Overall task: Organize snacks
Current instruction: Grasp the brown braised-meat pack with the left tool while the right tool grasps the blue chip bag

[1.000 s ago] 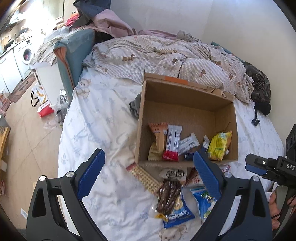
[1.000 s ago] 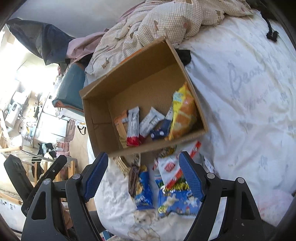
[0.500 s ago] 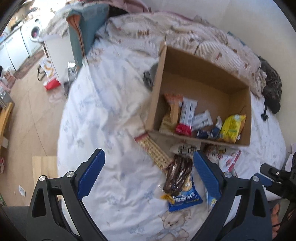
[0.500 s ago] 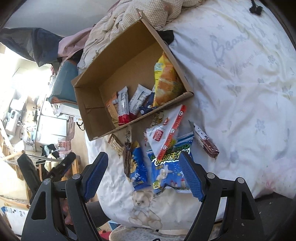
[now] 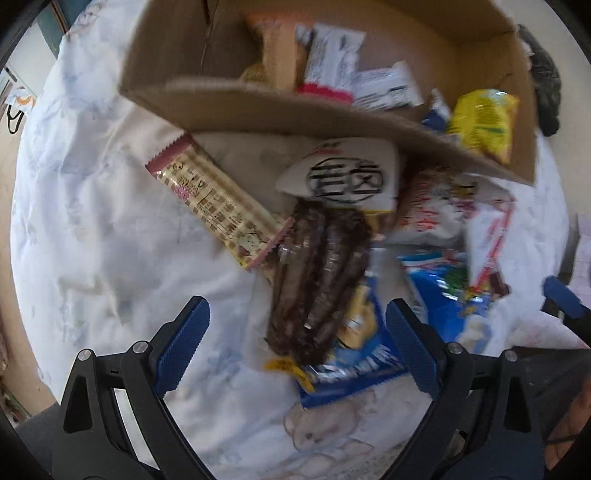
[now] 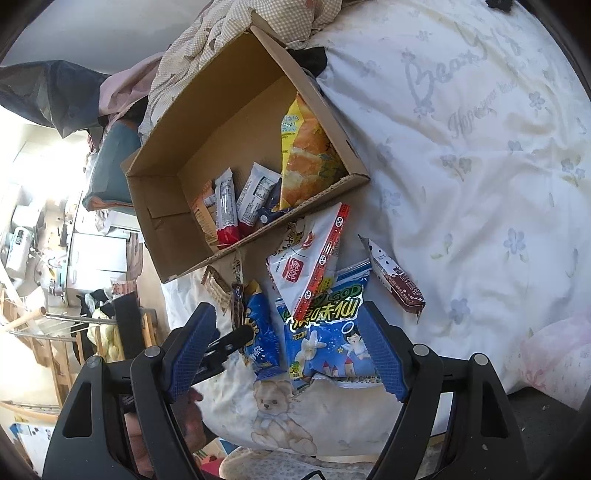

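A: Snacks, status by gripper?

B: Left gripper (image 5: 295, 339): jaws spread wide, nothing held. The dark brown packet (image 5: 317, 280) lies between its blue fingers (image 5: 183, 347), overlapping a blue bag (image 5: 354, 365). Right gripper (image 6: 286, 354): jaws spread wide, nothing held, above the blue starry bag (image 6: 328, 343).

A: Count, relative to the cardboard box (image 6: 162, 236)?

B: Inside the box, at its near wall: one yellow-orange bag (image 6: 306, 158), three bar wrappers visible, among them one red-ended bar (image 6: 226, 210) and one white bar (image 6: 256, 194); one dark blue item, partly hidden. Outside, just in front of the near wall on the white bedsheet (image 6: 480, 166): one checked wafer bar (image 5: 218, 199), one white pouch with black characters (image 5: 343, 177), one white-and-red bag (image 6: 306, 258), two blue bags, one dark brown packet, one brown-and-white bar (image 6: 395, 280) to the right.

A: Obstructions?

B: Loose packets overlap one another. A checked quilt (image 6: 229, 33) is heaped behind the box.
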A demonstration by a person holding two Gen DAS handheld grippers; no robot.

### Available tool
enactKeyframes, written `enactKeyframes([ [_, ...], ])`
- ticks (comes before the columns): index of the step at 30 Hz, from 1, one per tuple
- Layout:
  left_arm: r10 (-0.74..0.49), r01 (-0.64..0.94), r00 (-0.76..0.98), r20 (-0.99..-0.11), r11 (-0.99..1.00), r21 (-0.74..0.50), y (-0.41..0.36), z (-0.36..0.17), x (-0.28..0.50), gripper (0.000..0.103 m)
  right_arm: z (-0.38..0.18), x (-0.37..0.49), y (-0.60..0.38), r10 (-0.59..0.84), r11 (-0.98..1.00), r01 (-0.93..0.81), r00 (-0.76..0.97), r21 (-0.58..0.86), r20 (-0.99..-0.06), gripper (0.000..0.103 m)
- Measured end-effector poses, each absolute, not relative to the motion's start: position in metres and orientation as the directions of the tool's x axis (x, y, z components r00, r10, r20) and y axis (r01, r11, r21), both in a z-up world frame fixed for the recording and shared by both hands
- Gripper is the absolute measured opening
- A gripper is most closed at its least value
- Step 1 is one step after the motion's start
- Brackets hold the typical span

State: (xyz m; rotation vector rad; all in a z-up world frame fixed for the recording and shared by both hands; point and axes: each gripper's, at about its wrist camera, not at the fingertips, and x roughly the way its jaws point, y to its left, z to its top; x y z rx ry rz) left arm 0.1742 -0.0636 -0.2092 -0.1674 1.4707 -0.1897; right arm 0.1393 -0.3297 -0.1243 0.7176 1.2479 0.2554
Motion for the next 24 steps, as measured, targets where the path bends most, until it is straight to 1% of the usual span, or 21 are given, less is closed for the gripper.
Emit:
enactKeyframes([
  [3, -0.258, -0.009, 0.082, -0.963, 0.966, -0.26, -0.061, -0.22, 0.179, 0.095, -0.125, 0.141, -0.33, 0.547, 0.761, 0.198, 0.316, 0.618, -0.775, 0.081],
  [6, -0.271, -0.009, 0.092, -0.958, 0.962, -0.273, -0.062, -0.223, 0.182, 0.094, -0.125, 0.143, -0.329, 0.547, 0.763, 0.195, 0.311, 0.616, -0.777, 0.081],
  [7, -0.267, -0.002, 0.098, -0.959, 0.963, -0.269, -0.063, -0.223, 0.181, 0.089, -0.125, 0.144, -0.328, 0.548, 0.763, 0.196, 0.309, 0.616, -0.777, 0.081],
  [8, -0.263, 0.011, 0.107, -0.959, 0.965, -0.263, -0.065, -0.221, 0.18, 0.072, -0.125, 0.144, -0.328, 0.55, 0.762, 0.196, 0.308, 0.617, -0.776, 0.081],
  [9, -0.278, 0.037, 0.119, -0.953, 0.961, -0.275, -0.068, -0.217, 0.18, 0.06, -0.125, 0.145, -0.328, 0.552, 0.761, 0.196, 0.306, 0.619, -0.776, 0.081],
  [11, -0.274, 0.076, 0.112, -0.955, 0.961, -0.267, -0.078, -0.208, 0.176, 0.051, -0.124, 0.145, -0.327, 0.555, 0.76, 0.193, 0.307, 0.621, -0.773, 0.081],
  [15, -0.279, 0.081, 0.113, -0.954, 0.959, -0.271, -0.086, -0.196, 0.165, 0.047, -0.122, 0.144, -0.326, 0.552, 0.762, 0.189, 0.31, 0.619, -0.774, 0.081],
  [21, -0.234, 0.114, 0.158, -0.959, 0.969, -0.218, -0.084, -0.162, 0.144, 0.047, -0.123, 0.14, -0.328, 0.547, 0.762, 0.201, 0.307, 0.615, -0.778, 0.081],
  [24, -0.234, 0.101, 0.212, -0.949, 0.971, -0.217, -0.076, -0.142, 0.13, 0.047, -0.121, 0.137, -0.33, 0.547, 0.758, 0.21, 0.313, 0.618, -0.777, 0.081],
])
